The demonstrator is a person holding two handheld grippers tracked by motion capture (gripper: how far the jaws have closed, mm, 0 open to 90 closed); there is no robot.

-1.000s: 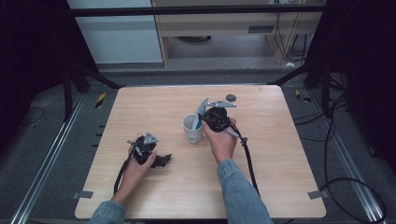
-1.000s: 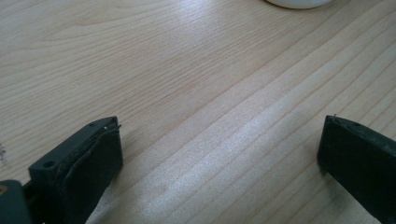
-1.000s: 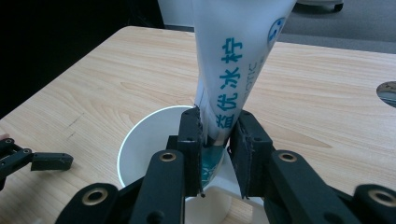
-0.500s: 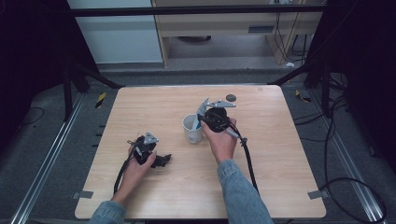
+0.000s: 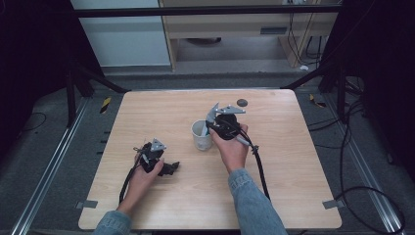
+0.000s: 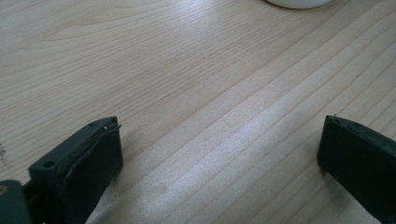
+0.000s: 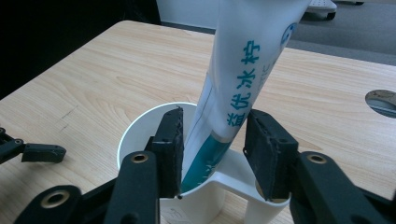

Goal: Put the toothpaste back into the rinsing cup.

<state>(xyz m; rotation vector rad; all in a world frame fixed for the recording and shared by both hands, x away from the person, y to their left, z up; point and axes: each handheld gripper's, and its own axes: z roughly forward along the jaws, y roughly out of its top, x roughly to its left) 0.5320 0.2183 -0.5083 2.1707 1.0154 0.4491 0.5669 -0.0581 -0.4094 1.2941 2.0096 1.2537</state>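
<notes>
White-and-teal toothpaste tube [image 7: 243, 79] stood in white plastic cup [image 7: 140, 135]; right tongs [image 7: 212, 149] just opening, release step; left tongs [image 6: 219, 154] apart; next, withdraw toward 6 o'clock.

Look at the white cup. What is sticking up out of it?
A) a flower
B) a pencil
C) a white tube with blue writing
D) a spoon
C: a white tube with blue writing stands tilted in the white cup, between the right gripper jaws.
</notes>
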